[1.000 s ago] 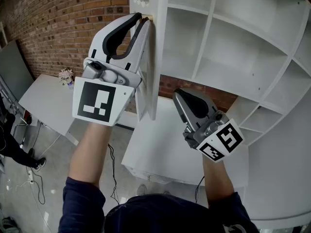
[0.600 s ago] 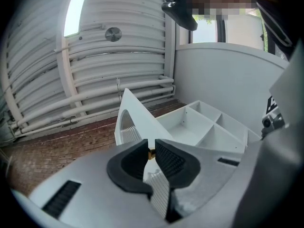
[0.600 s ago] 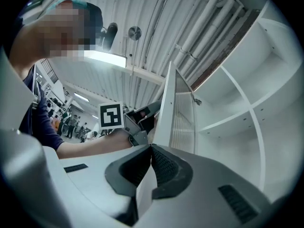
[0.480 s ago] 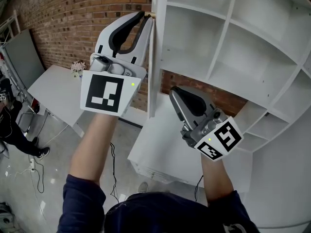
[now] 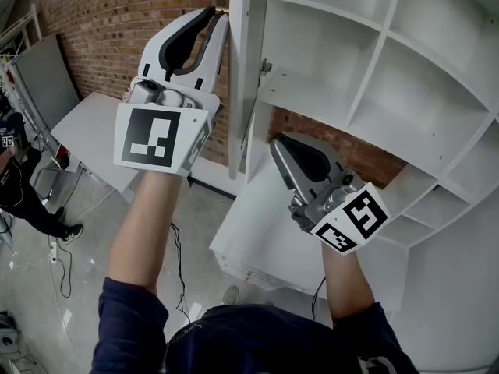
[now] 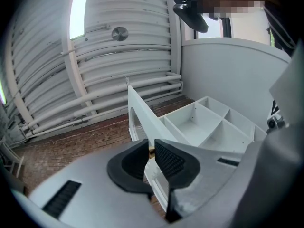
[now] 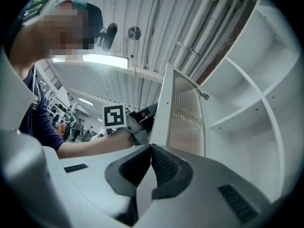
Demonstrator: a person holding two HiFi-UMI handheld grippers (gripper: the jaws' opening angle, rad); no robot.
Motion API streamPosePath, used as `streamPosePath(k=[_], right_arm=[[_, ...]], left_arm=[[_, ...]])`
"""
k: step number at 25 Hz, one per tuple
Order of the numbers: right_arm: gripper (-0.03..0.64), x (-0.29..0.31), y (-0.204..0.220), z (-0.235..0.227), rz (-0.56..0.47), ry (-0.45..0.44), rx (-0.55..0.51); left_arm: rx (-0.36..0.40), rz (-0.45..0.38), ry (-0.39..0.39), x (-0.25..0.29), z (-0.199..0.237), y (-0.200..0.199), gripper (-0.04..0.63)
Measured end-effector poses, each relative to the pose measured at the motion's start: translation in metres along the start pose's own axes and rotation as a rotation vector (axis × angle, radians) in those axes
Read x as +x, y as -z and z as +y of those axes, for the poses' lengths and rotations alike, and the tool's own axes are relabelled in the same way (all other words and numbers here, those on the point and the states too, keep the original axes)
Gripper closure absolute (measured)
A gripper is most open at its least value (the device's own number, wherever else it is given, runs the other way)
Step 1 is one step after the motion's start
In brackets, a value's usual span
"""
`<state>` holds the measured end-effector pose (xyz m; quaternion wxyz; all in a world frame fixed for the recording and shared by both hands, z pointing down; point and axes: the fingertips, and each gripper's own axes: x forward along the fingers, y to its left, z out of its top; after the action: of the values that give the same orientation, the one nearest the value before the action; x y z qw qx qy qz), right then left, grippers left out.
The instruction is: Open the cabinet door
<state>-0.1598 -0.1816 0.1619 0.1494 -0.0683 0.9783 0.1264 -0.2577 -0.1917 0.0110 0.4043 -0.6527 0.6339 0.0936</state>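
Observation:
The white cabinet stands with bare shelves showing. Its narrow door hangs open, edge-on to me in the head view. My left gripper is raised at the door's top outer corner. In the left gripper view it is shut on a small brass knob on the door. My right gripper hangs lower, just right of the door and in front of the shelves, shut with nothing in it. In the right gripper view the shut right gripper faces the door's ribbed panel.
A brick wall runs behind the cabinet. A white table stands at the left and another white top lies under my right arm. A person stands at the far left; cables lie on the floor.
The left gripper has moved left with the knob, and the door has swung further out from the shelves. A hinge now shows behind it. The right gripper has shifted only slightly.

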Motion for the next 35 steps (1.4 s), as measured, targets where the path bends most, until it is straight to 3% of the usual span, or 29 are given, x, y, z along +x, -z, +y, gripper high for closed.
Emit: streamPosePath(k=[18, 24, 29, 35], right_arm=[[0.597, 0.045, 0.018, 0.020, 0.018, -0.029, 0.019], [0.597, 0.053, 0.025, 0.026, 0.022, -0.027, 0.026], [0.597, 0.042, 0.023, 0.022, 0.020, -0.009, 0.027], [0.597, 0.010, 0.018, 0.012, 0.017, 0.022, 0.030]], left_arm=[[-0.042, 0.034, -0.076, -0.026, 0.064, 0.031, 0.589], [-0.016, 0.032, -0.067, -0.037, 0.060, 0.030, 0.588], [-0.056, 0.022, -0.096, -0.057, 0.051, 0.029, 0.588], [-0.012, 0.012, -0.090, -0.075, 0.015, 0.011, 0.588]])
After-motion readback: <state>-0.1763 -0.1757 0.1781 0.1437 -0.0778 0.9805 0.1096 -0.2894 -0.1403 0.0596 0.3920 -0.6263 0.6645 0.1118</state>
